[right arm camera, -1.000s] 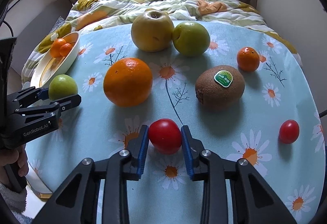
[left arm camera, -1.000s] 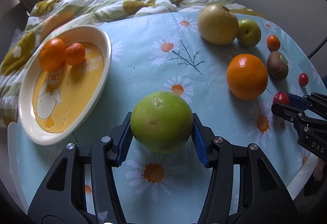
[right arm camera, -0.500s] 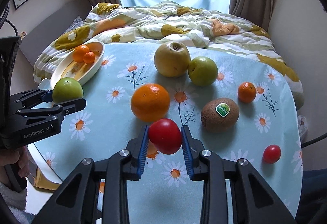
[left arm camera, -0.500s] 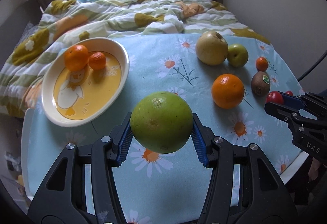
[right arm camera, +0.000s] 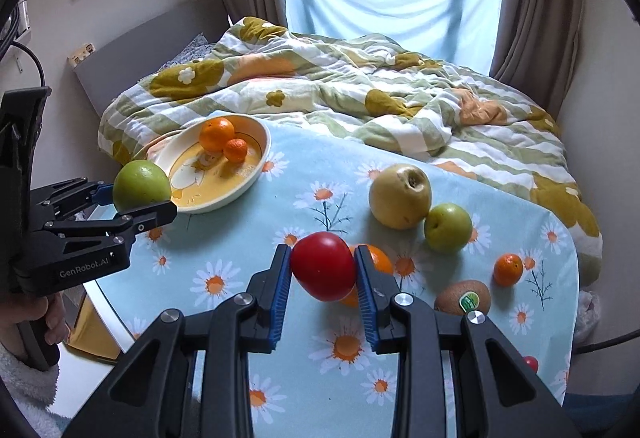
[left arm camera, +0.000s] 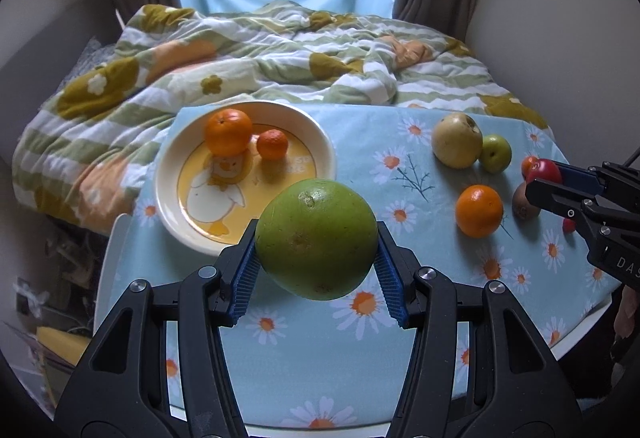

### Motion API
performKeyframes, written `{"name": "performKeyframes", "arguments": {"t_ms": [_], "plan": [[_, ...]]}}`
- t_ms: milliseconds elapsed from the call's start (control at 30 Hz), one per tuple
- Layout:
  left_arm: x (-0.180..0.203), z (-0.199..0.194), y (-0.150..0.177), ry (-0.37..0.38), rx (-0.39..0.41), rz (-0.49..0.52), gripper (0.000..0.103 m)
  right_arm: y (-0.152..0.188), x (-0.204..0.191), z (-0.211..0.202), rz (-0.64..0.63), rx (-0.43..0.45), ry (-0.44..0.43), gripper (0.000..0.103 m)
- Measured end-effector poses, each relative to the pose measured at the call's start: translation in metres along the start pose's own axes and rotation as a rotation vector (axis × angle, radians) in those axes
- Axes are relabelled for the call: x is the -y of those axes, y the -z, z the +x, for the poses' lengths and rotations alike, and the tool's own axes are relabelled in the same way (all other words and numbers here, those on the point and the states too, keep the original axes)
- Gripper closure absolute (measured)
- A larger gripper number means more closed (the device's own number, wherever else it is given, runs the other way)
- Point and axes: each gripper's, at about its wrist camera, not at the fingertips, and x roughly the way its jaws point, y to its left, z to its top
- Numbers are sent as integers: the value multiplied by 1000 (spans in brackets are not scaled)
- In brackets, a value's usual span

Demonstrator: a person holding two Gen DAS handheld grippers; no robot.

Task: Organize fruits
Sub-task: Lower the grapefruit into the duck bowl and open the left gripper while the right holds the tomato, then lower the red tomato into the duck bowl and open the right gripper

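Left claw (left arm camera: pixel 316 270) clamped on green fruit (left arm camera: pixel 316 238), aloft just short of plate (left arm camera: pixel 168 194); right claw (right arm camera: pixel 322 278) clamped on red tomato (right arm camera: pixel 323 265), aloft over surface (right arm camera: pixel 224 250). Could roll off the smooth plate if released high; tomato may bruise. On plate: two oranges. On surface: one pear, one small green fruit, one orange, one mandarin, one kiwi, one small tomato.

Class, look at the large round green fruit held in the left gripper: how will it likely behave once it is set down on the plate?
The large round green fruit is near-spherical, so it will probably roll in the shallow cream plate. It fills the left gripper, so it is likely heavy. Its smooth skin may slip.
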Motion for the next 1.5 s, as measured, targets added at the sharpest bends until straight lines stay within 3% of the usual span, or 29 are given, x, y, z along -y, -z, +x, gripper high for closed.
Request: {"name": "performKeyframes", "arguments": {"t_ms": [300, 567, 967, 1267, 1300, 1367, 1500], "plan": [[-69, 18, -20, 12, -32, 12, 44, -44, -45, 35, 24, -14, -15, 74], [-114, 59, -45, 44, -64, 81, 44, -61, -80, 75, 109, -50, 3, 74], [-137, 115, -62, 127, -127, 184, 44, -67, -96, 114, 232, -100, 67, 74], [-136, 133, -65, 127, -148, 281, 43, -67, -102, 118, 277, -103, 112, 74], [-135, 133, -65, 123, -144, 292, 39, -67, -102, 118, 281, -101, 115, 74], [-133, 130, -67, 108, -121, 300, 0, -67, -101, 116, 283, -100, 120, 74], [-133, 119, -73, 107, -76, 292, 0, -68, -99, 112, 293, -108, 122, 74]]}}
